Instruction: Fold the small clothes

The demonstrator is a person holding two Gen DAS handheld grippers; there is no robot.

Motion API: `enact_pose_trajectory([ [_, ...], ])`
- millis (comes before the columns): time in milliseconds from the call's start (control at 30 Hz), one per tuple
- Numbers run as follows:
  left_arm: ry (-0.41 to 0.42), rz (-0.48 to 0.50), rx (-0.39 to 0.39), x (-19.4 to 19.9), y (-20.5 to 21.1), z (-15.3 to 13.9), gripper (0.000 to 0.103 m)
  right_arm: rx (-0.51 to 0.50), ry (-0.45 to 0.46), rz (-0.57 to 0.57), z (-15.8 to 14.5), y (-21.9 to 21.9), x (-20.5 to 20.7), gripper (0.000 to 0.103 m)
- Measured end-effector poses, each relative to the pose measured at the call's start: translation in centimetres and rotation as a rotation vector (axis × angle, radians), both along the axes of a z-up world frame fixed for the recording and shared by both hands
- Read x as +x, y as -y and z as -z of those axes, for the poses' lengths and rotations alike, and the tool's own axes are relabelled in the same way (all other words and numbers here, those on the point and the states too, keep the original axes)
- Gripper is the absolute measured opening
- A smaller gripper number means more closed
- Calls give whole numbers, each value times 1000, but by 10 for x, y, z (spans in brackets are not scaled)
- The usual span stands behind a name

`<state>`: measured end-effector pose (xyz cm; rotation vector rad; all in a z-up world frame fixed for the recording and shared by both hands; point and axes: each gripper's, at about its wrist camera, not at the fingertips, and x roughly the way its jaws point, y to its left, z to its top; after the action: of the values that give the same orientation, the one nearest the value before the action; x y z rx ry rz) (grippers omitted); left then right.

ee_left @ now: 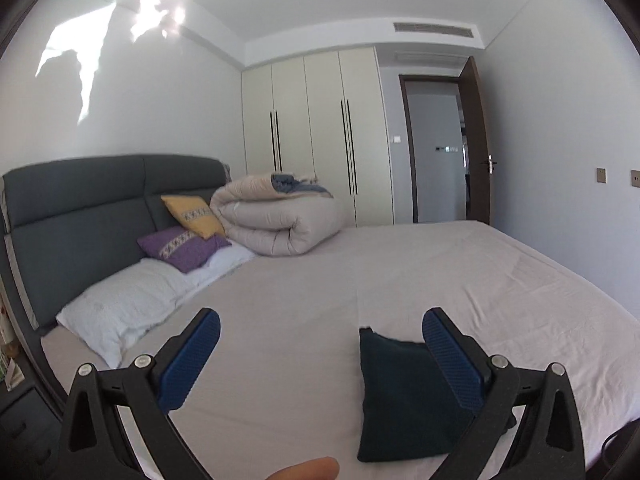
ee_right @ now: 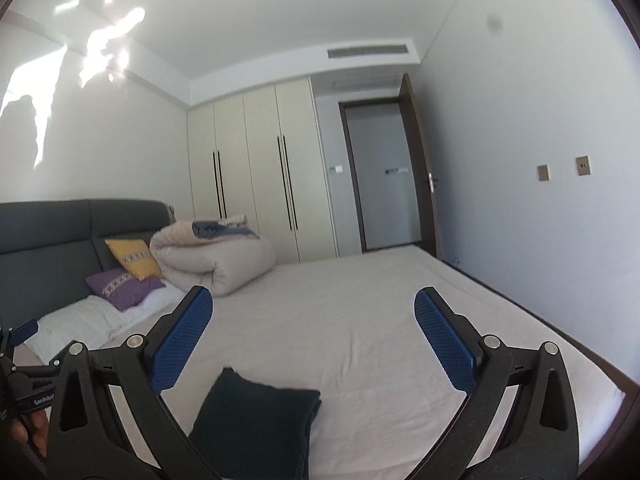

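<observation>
Left tool (ee_left: 320, 334): jaws spread wide, blue textured pads (ee_left: 192, 360) well apart, nothing between them being pinched. Right tool (ee_right: 312, 316): same, jaws spread wide, empty.

Folded dark navy cloth garment (ee_left: 400, 396) lies flat on the pale pink bed sheet (ee_left: 360, 280), near edge of the bed. In the left wrist view it sits toward the right jaw, partly behind that pad; can't tell if pad and cloth touch. In the right wrist view the same garment (ee_right: 256, 424) lies low and left of centre, below the left pad, its near part hidden by the tool frame. Shape reads as a compact rectangle with stacked layers visible at one edge.

Both tools point roughly level across the bed toward the far wall.

Far left on the bed: white pillow (ee_left: 120, 312), purple cushion with patterned band (ee_left: 184, 248), yellow cushion with patterned band (ee_left: 192, 214), all against the dark grey upholstered headboard (ee_left: 80, 208). Just right of the cushions: rolled beige quilt (ee_left: 280, 220) with a blue piece on top.

Far wall: cream wardrobe with long dark handles (ee_left: 312, 140), open dark brown door (ee_left: 476, 140) to its right.

A fingertip (ee_left: 308, 470) shows at the bottom edge of the left wrist view. Part of the left tool's black frame and a hand (ee_right: 28, 432) show at the left edge of the right wrist view.
</observation>
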<state>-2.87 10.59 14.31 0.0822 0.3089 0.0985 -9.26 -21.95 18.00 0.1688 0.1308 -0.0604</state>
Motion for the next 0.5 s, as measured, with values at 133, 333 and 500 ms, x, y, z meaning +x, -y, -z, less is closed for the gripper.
enact_pose_trajectory([
  [133,-210,-1,-9,26,3,34,103,48,-200,-15,39,-2,23,103],
  [333,-411,52,-64,39,9,83,103,79,-454,19,117,-12,59,103],
  [500,-466,83,-56,38,19,102,103,79,-551,-3,162,-27,78,103],
])
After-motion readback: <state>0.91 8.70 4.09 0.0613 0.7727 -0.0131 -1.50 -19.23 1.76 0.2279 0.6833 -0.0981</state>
